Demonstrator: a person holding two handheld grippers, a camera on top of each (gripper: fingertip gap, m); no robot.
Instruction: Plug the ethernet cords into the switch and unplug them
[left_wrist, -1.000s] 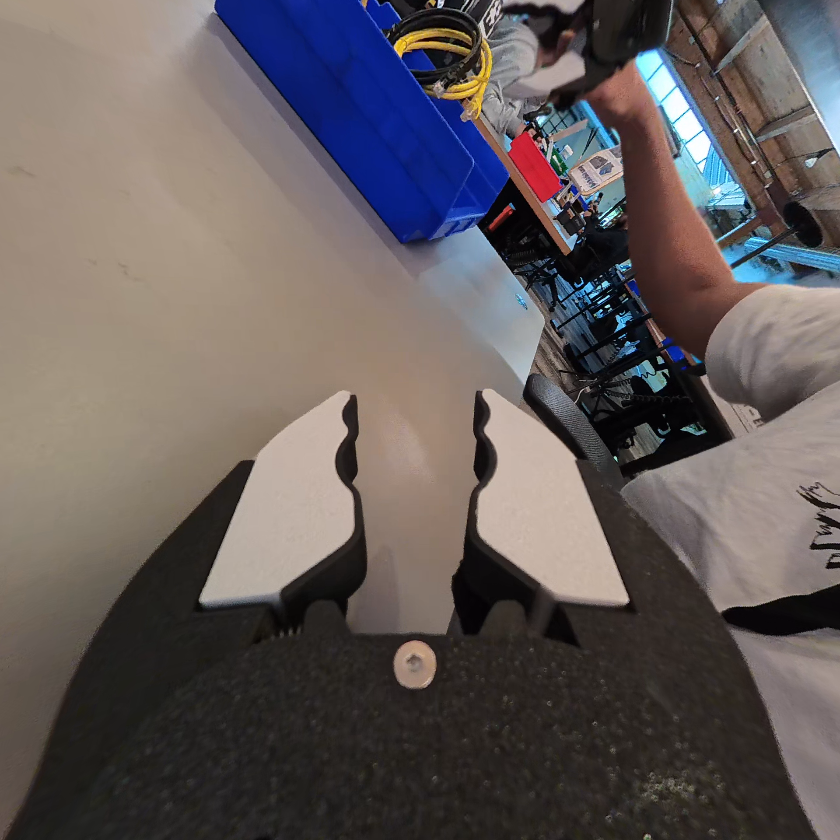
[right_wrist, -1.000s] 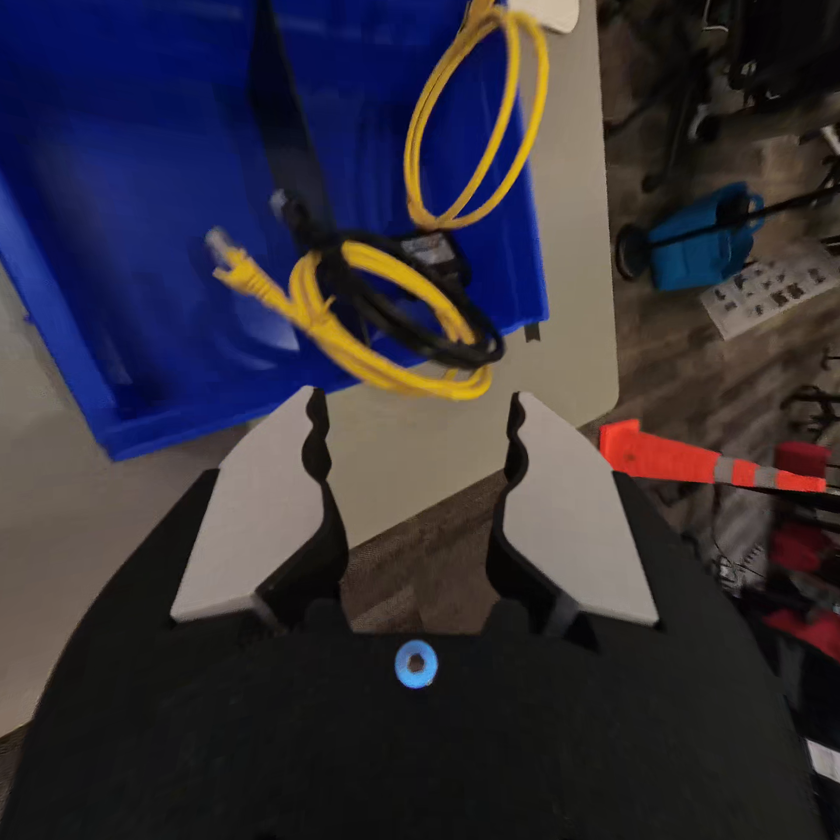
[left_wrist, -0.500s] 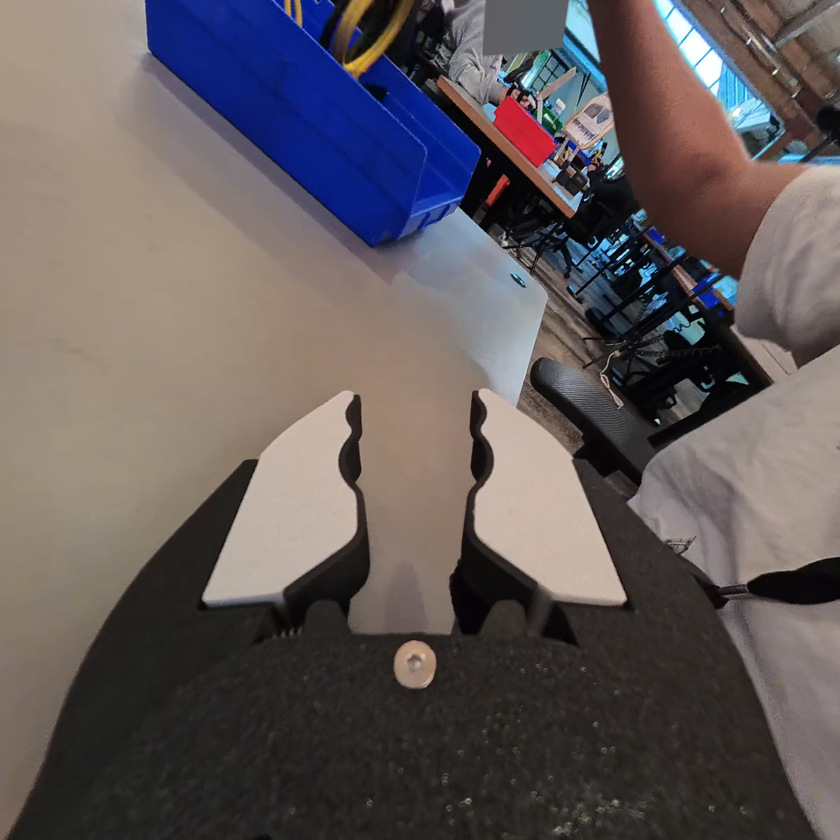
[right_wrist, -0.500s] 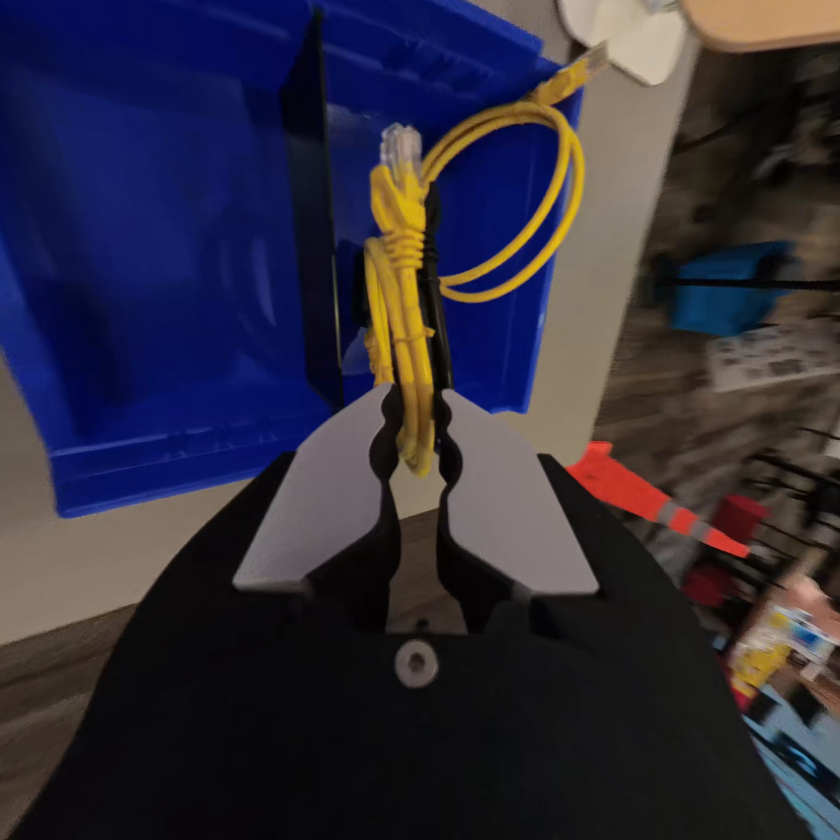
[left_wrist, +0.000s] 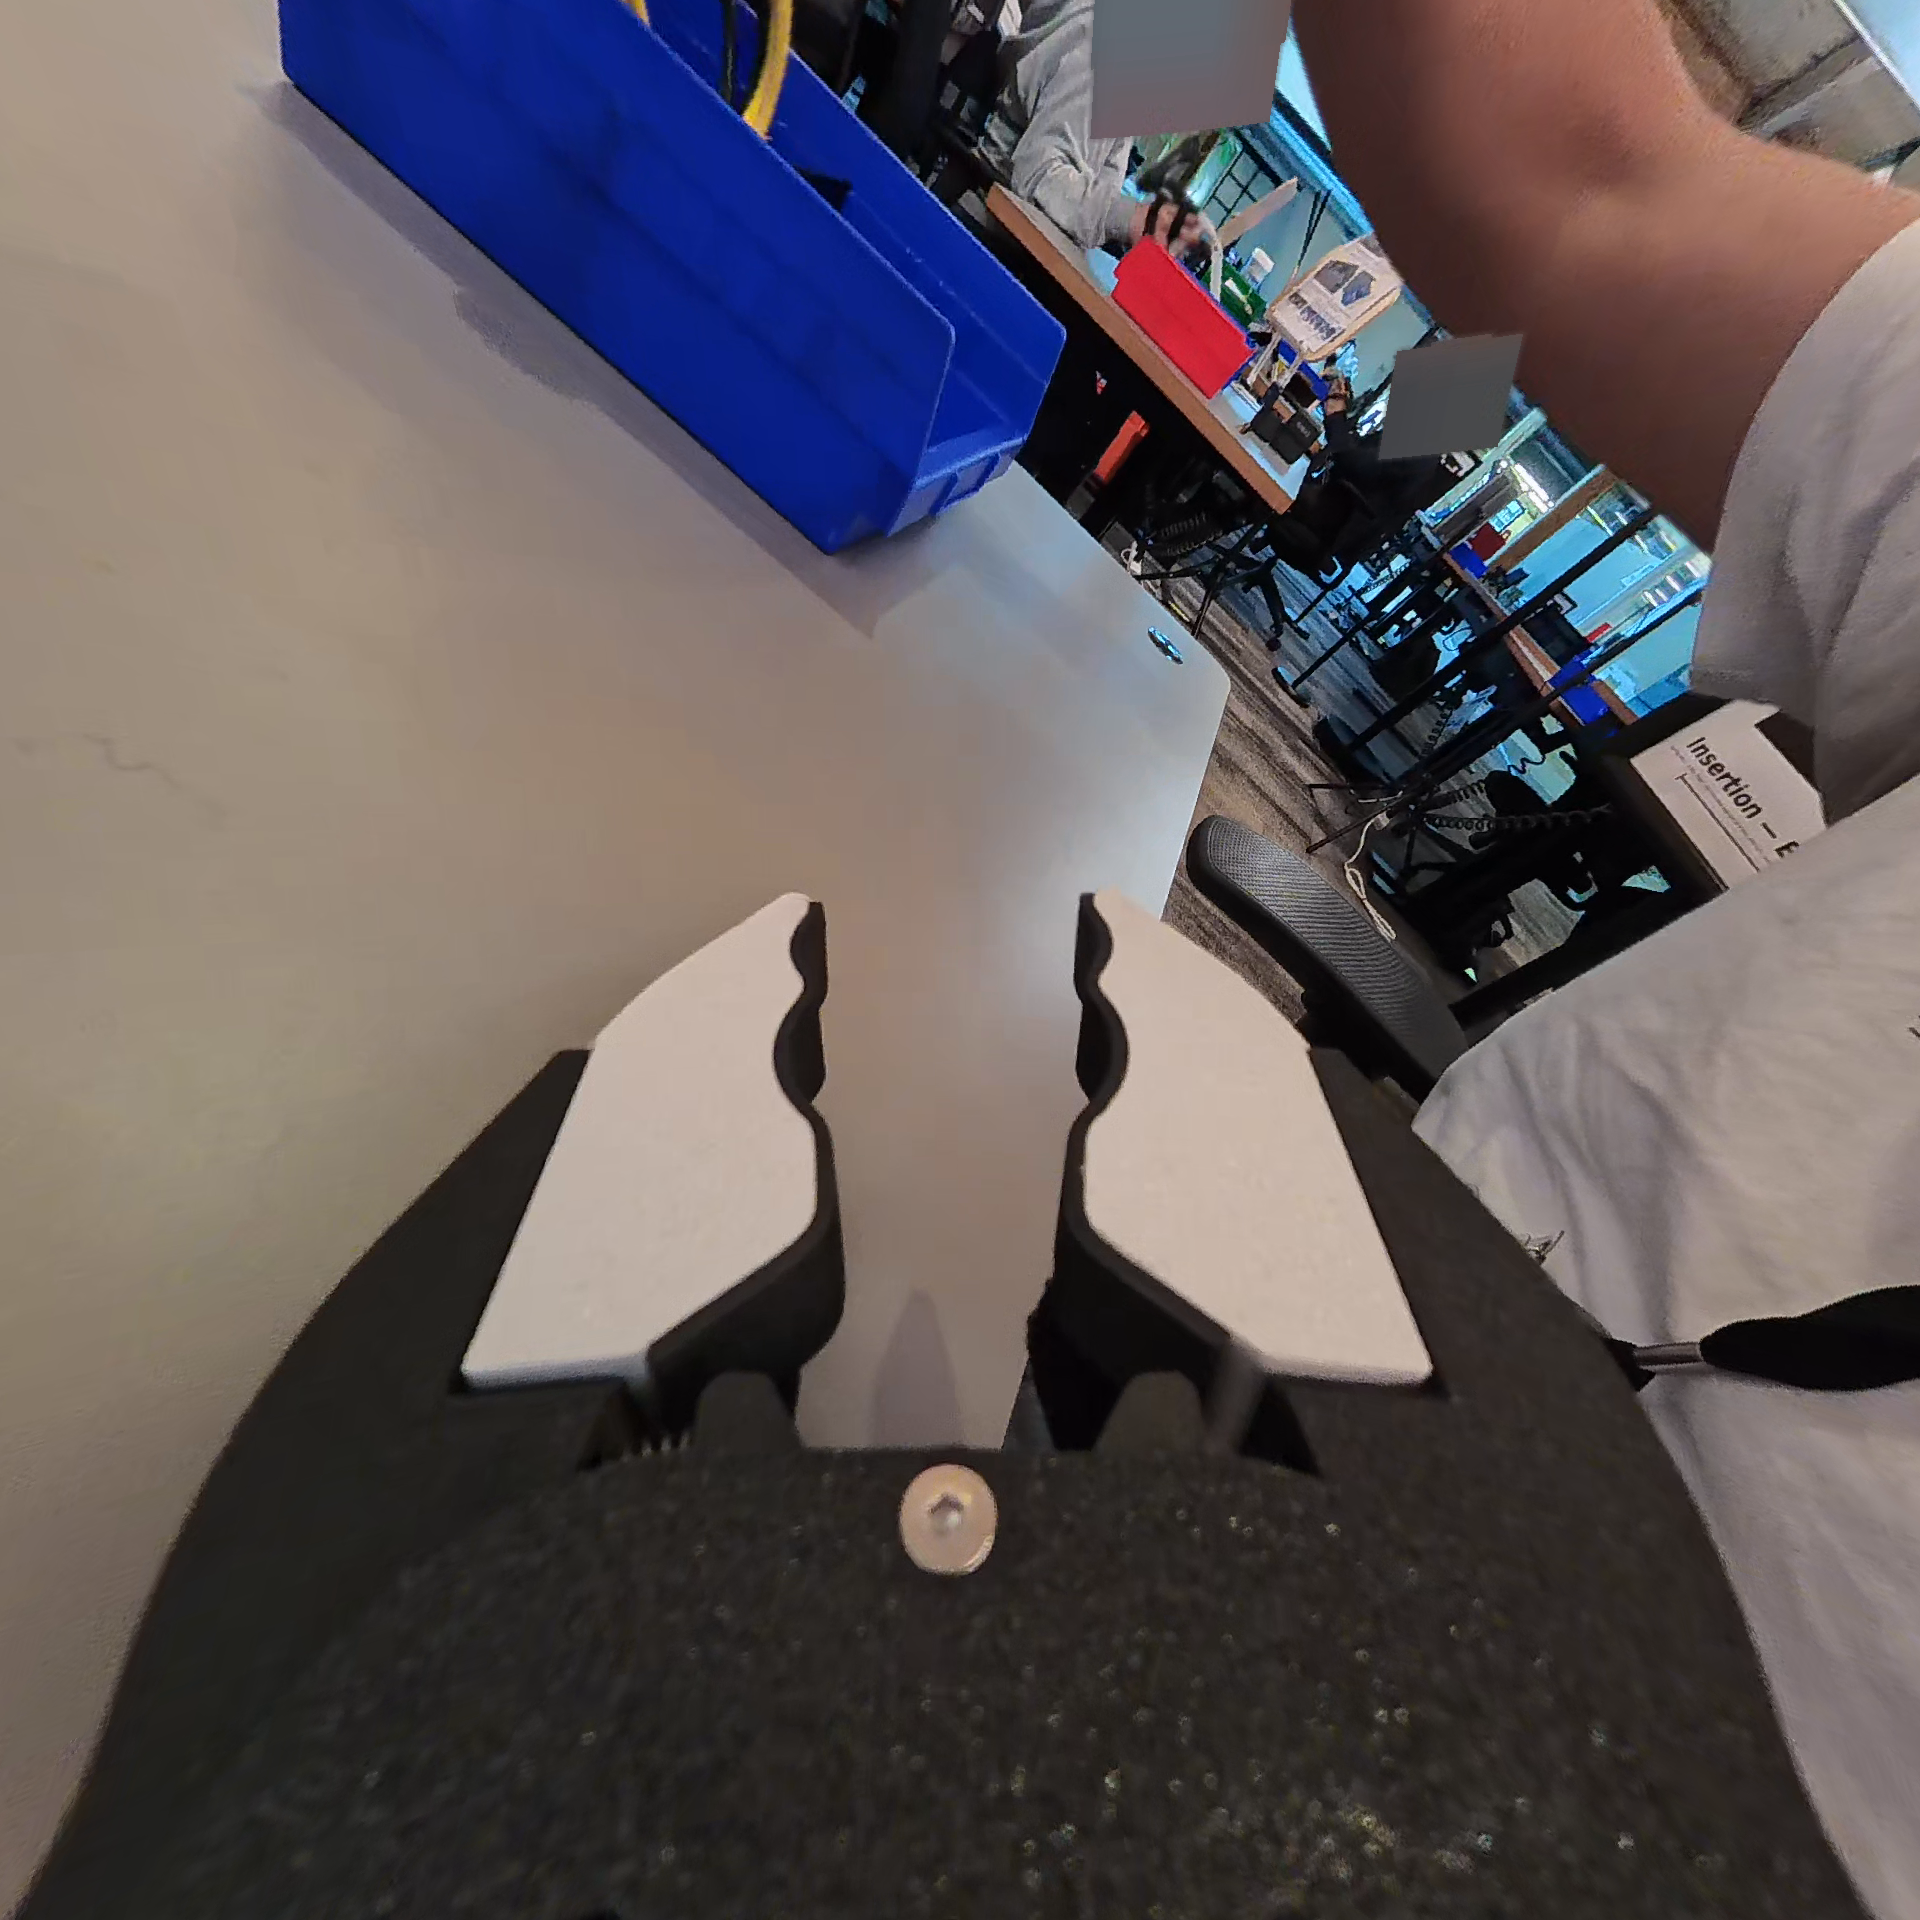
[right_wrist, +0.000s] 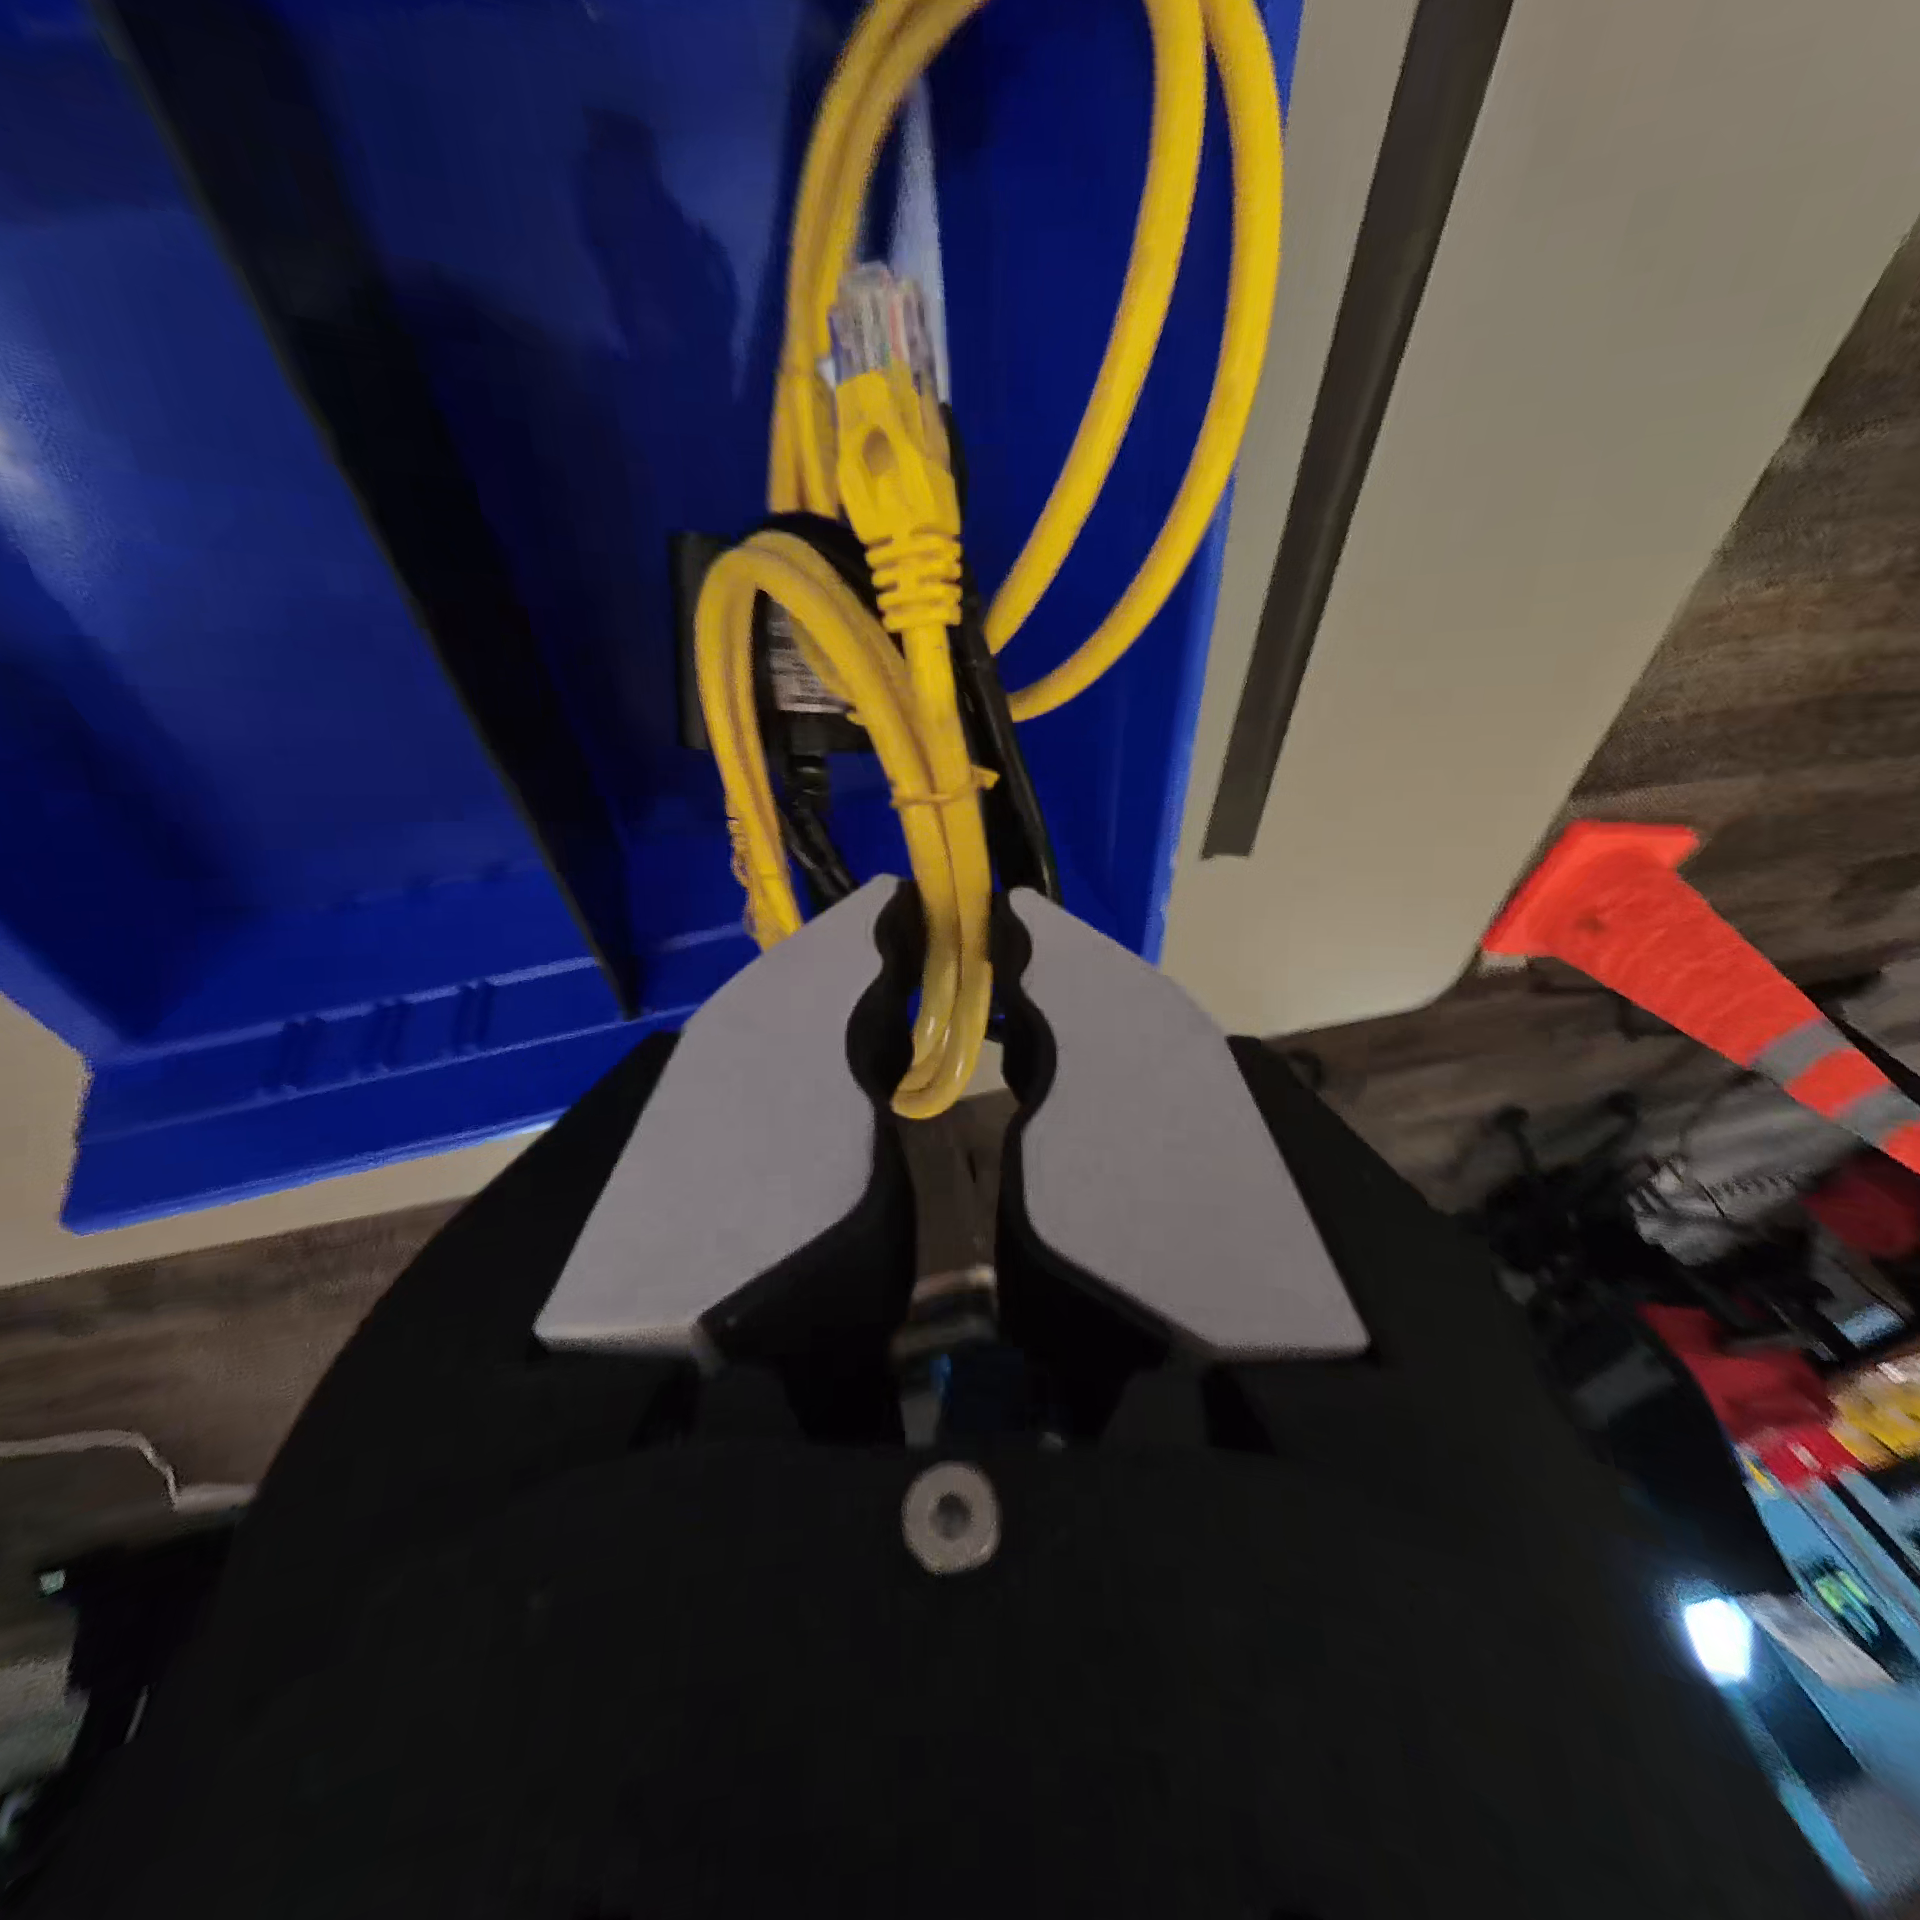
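Right tool (right_wrist: 951, 914): its two grey fingers with black wavy pads are closed on a folded loop of the yellow ethernet cord (right_wrist: 940, 997); the pads press the doubled strands from both sides, and the bend of the loop sits deep between them.
Yellow ethernet cord: a coiled bundle tied with a thin yellow twist; it hangs from the right tool above the bin. One clear-tipped plug with a yellow ribbed boot (right_wrist: 883, 416) points away from the tool. A wider loop (right_wrist: 1226, 364) swings out to the right of the plug.
Black cable (right_wrist: 997, 727): tangled in the same bundle, running beside the yellow strands, with a small black block (right_wrist: 790, 665) bearing a label behind them.
Blue plastic bin (right_wrist: 312, 727): open-topped, with a dark divider (right_wrist: 447, 623); it lies under the bundle, on the pale bench (right_wrist: 1558, 416) near its rounded corner.
Left tool (left_wrist: 948, 914): fingers stand apart with only bare bench surface between them; it is low over the pale bench (left_wrist: 364, 831), well apart from the bin.
Left view, farther off: the blue plastic bin (left_wrist: 675, 281) with yellow strands (left_wrist: 771, 73) rising out of it; a person's bare arm (left_wrist: 1558, 208) and white shirt (left_wrist: 1714, 1143) at the right.
Switch: cannot be made out in either view.
Floor: dark wood-look floor (right_wrist: 1766, 520) with an orange cone (right_wrist: 1704, 966) lying on it.
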